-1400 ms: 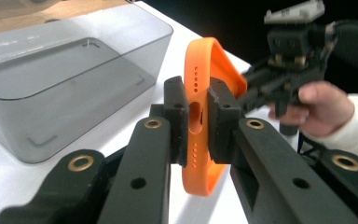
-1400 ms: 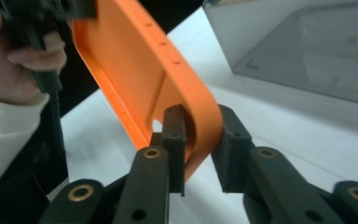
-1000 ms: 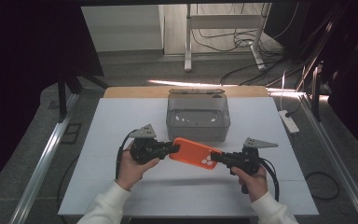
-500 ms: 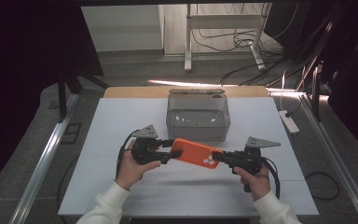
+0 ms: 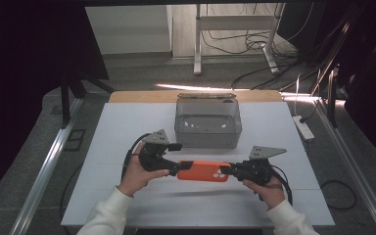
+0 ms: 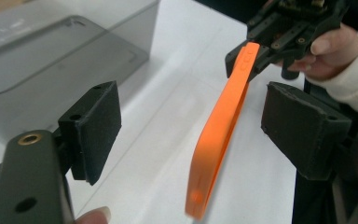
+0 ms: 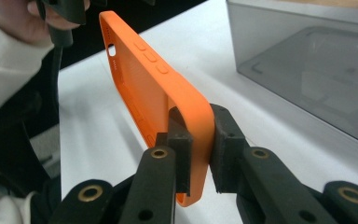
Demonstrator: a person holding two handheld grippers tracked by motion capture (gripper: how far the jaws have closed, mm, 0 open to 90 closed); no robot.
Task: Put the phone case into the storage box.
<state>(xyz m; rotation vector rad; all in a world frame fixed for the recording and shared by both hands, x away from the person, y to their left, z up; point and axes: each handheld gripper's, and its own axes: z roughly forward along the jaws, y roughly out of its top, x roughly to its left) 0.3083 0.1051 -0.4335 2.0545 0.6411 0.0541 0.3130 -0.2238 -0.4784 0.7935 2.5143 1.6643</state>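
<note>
Orange soft phone case (image 7: 158, 88), thin-walled, with raised side buttons.

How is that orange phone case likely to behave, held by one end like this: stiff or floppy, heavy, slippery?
The orange phone case is an empty thin-walled shell, so probably light. It juts out from the right gripper, clamped at one end, without visible sag, so likely fairly stiff. Its matte surface suggests decent grip. The left gripper has just opened, pads clear of it.

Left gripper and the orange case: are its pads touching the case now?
Apart. In the left gripper view, the left gripper has just opened its jaws; the orange case stands between them with white table showing on both sides. The right gripper clamps its other end.
</note>
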